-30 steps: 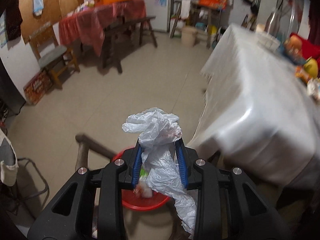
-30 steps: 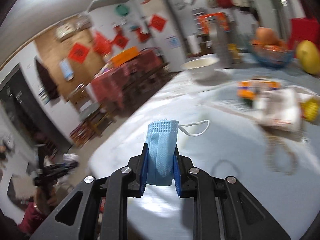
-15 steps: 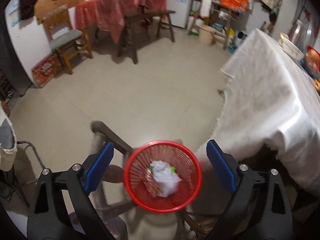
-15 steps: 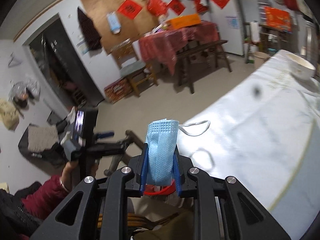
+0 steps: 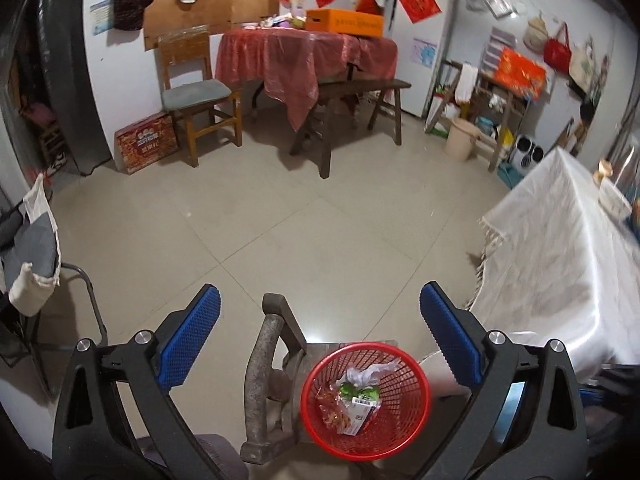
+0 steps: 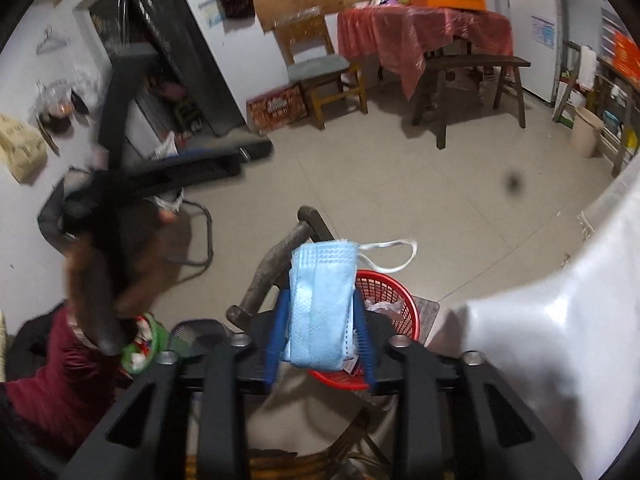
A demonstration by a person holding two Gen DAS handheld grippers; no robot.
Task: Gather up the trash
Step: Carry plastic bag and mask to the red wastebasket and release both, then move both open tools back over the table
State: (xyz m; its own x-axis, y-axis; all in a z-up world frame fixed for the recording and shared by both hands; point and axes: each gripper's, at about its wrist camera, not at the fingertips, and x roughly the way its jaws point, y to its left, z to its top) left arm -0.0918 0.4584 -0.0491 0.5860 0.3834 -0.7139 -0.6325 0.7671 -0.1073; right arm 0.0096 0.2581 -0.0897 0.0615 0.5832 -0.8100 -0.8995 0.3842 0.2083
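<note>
Two hand-held grippers are mine. At the bottom of the left view my left hand-held gripper [image 5: 320, 322] has its blue pads spread wide with nothing between them, having just opened. Low in the right view my right hand-held gripper [image 6: 320, 334] has just been loosening; the folded blue face mask [image 6: 322, 304] stands between its pads, and whether they press it I cannot tell. Just beyond, lower centre, the red mesh basket [image 5: 404, 392] sits on a stool, holding a crumpled plastic bag [image 5: 366, 376] and wrappers. Right of it hangs the white-clothed surface [image 5: 556, 264]
</note>
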